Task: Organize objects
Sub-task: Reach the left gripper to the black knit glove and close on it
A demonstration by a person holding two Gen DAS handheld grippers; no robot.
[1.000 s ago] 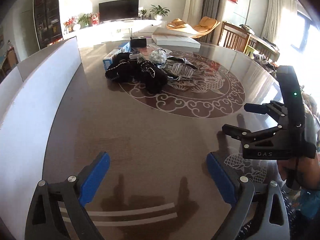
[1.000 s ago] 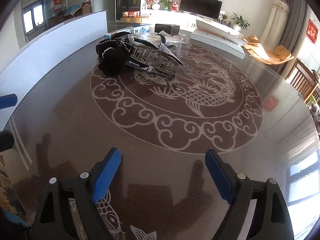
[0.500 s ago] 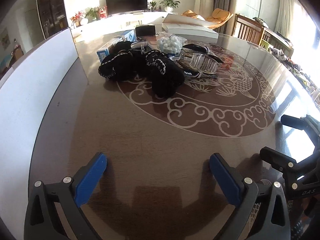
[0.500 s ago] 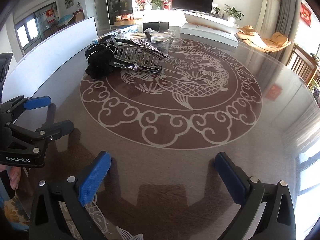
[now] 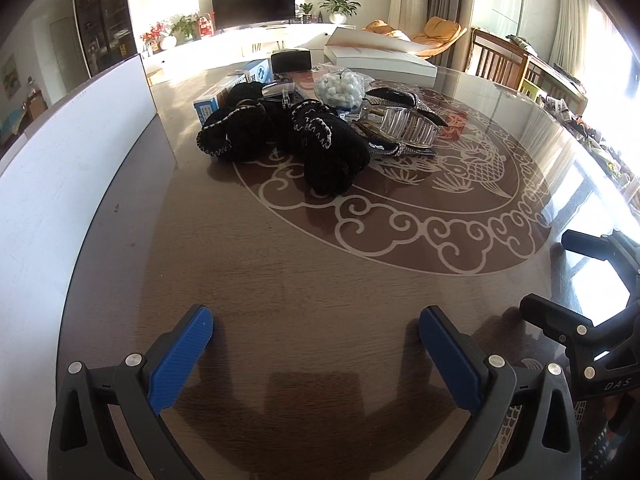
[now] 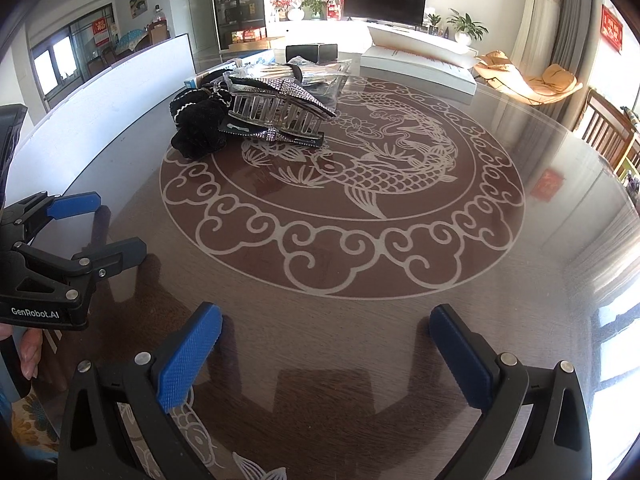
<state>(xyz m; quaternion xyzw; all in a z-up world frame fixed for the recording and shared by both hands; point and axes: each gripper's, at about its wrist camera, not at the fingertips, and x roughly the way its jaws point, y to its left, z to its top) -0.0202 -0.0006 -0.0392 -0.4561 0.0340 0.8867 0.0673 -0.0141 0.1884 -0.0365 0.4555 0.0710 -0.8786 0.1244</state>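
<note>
- A sunlit living room lies behind a round brown surface (image 5: 248, 280) with a pale fish and cloud pattern; a TV (image 5: 253, 0) stands at the upper centre of the left wrist view.
- A white board (image 5: 60, 176) stands along the surface's left edge.
- The things to organize sit heaped in the upper centre of both views, well apart from both grippers: black knit pieces (image 5: 320, 148), a clear hair claw (image 6: 276, 114) with a rhinestone bow, a bag of white balls (image 5: 341, 87), blue-and-white boxes (image 5: 210, 104) and a black box (image 5: 291, 61).
- The left gripper (image 5: 316, 344) at the bottom of its view is spread wide, with only bare surface between its blue pads (image 5: 180, 360); its jaws have just been opening.
- The right gripper (image 6: 326, 344) is likewise wide open and empty, its jaws also just opened.
- A hand (image 6: 28, 350) shows at the left edge of the right wrist view.
</note>
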